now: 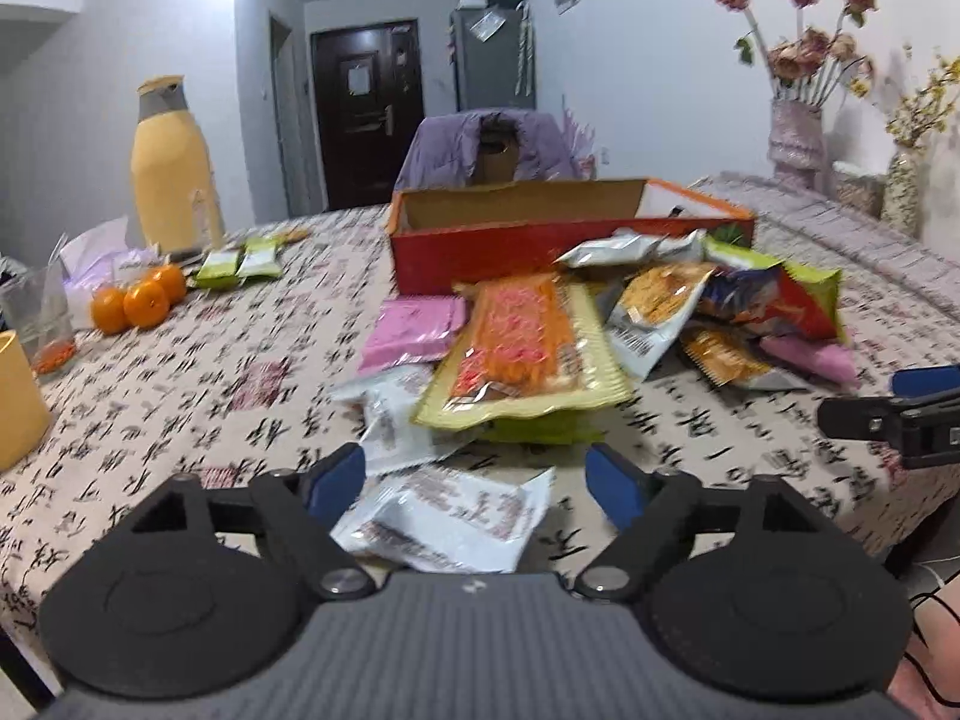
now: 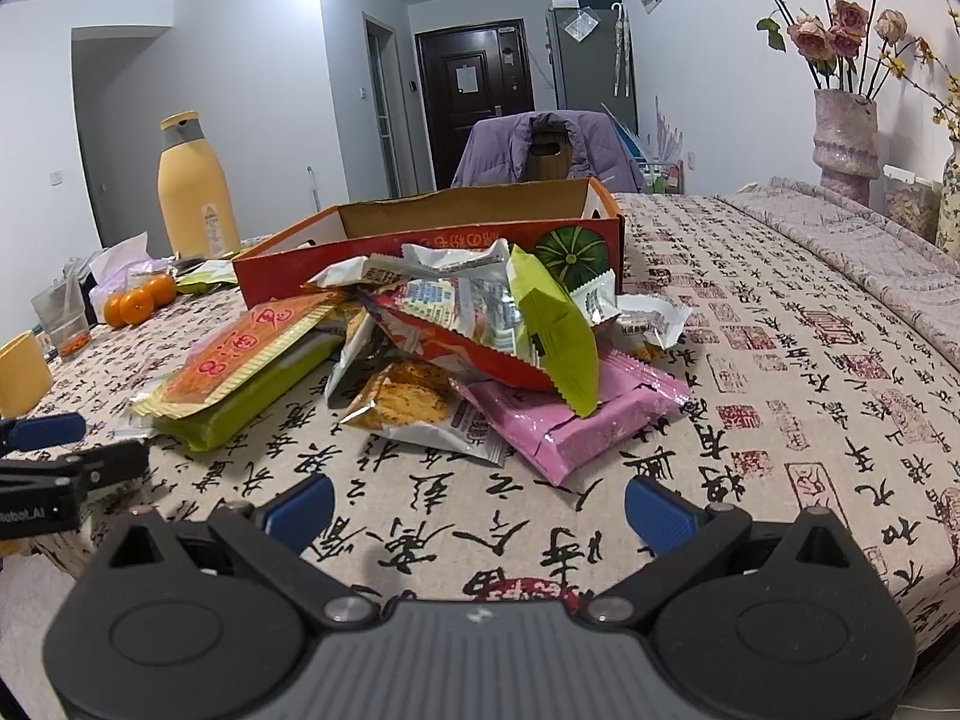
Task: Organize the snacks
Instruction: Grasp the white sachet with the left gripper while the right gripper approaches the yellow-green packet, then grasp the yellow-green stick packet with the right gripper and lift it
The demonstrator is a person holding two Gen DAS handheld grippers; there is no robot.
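Observation:
A heap of snack packets lies on the patterned tablecloth before an open red cardboard box (image 1: 540, 240) (image 2: 420, 234). In the left wrist view my left gripper (image 1: 474, 474) is open, its blue pads on either side of a white packet (image 1: 444, 522) that lies flat on the cloth, not pressing it. Beyond it lie an orange-and-yellow packet (image 1: 522, 354) and a pink packet (image 1: 414, 327). My right gripper (image 2: 480, 504) is open over bare cloth, short of another pink packet (image 2: 576, 420) and a red-and-green bag (image 2: 480, 330). Each gripper shows at the edge of the other's view (image 1: 900, 414) (image 2: 48, 450).
At the left stand a yellow flask (image 1: 171, 168), oranges (image 1: 138, 300), a glass (image 1: 42, 318), a yellow cup (image 1: 18, 402) and two green packets (image 1: 240, 261). Flower vases (image 1: 792, 138) stand at the far right. A chair with a purple jacket (image 1: 492, 144) is behind the box.

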